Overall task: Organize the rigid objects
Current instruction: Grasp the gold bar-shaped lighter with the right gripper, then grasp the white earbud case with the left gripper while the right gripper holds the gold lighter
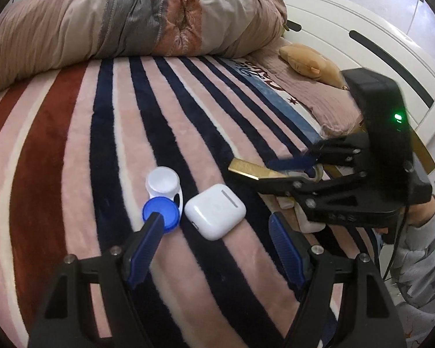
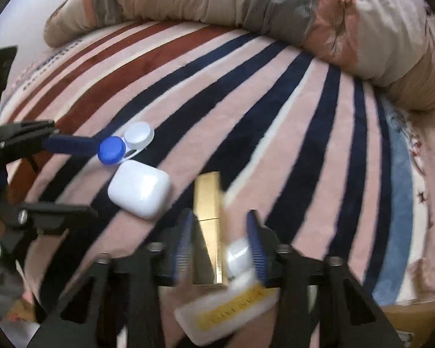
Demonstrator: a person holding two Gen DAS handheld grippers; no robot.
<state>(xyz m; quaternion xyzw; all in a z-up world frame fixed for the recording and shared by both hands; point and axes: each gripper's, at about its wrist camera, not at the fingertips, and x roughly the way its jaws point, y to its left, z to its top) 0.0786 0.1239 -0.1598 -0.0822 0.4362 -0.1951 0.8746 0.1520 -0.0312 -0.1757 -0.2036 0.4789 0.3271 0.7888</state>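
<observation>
A white earbud case lies on the striped blanket. Beside it is a contact lens case with a blue cap and a white cap. My left gripper is open, its left finger touching the blue cap, the earbud case between its fingers. My right gripper is shut on a gold rectangular tube, held above the blanket right of the earbud case. A white tube with a yellow label lies under the right gripper.
A rolled beige and grey duvet lies across the far side of the bed. A tan plush toy rests by the white headboard. The blanket stretches wide to the left.
</observation>
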